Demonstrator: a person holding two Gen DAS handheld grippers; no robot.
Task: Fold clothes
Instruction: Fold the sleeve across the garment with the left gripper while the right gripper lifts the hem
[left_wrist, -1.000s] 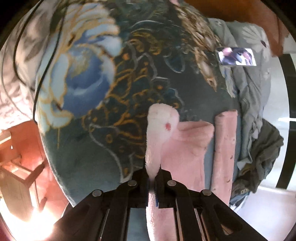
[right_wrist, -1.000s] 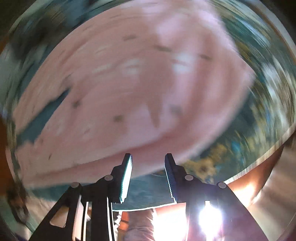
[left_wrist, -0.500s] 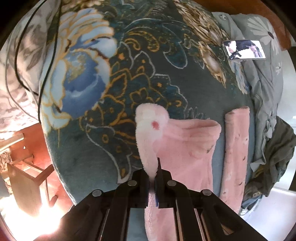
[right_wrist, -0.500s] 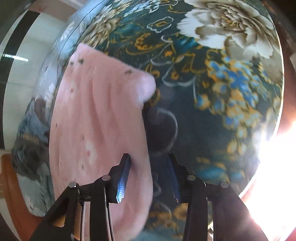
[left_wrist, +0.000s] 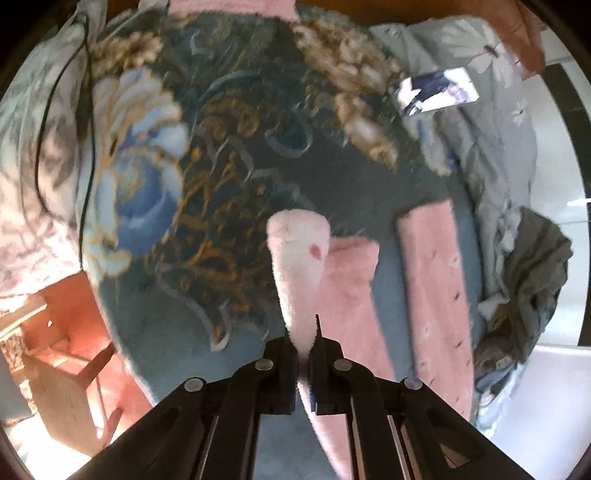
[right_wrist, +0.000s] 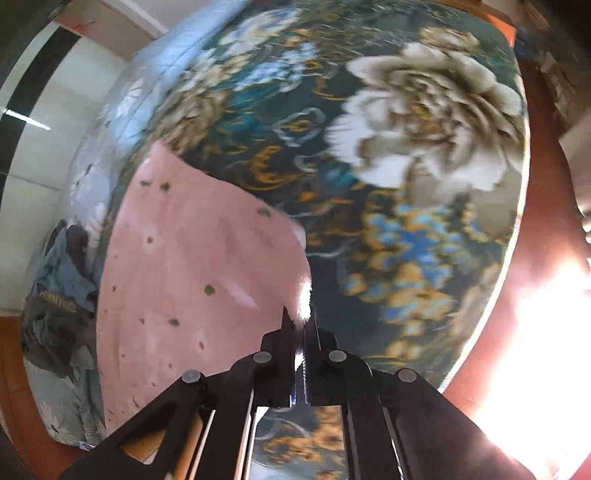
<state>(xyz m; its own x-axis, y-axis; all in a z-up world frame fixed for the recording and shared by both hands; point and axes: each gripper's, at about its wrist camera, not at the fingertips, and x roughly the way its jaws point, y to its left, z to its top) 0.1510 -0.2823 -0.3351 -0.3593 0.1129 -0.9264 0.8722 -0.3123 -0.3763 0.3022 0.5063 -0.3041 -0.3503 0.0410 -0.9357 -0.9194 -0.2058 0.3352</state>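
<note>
A pink fleece garment (left_wrist: 351, 280) with small dark specks lies on a teal floral blanket (left_wrist: 229, 184). My left gripper (left_wrist: 303, 343) is shut on a raised pale fold of it (left_wrist: 299, 258), lifted off the bed. A separate pink strip (left_wrist: 432, 266) lies flat to the right. In the right wrist view the garment (right_wrist: 192, 266) spreads to the left, and my right gripper (right_wrist: 300, 325) is shut on its right edge.
A crumpled grey garment (left_wrist: 532, 280) and a pale floral sheet (left_wrist: 491, 122) lie at the bed's right side. A phone (left_wrist: 436, 92) lies at the far right. A black cable (left_wrist: 85, 110) runs along the left. A wooden stool (left_wrist: 55, 365) stands on the floor left.
My right gripper has closed on the garment's edge; it was open half a second ago. My left gripper keeps its grip on the raised fold, which has shifted slightly.
</note>
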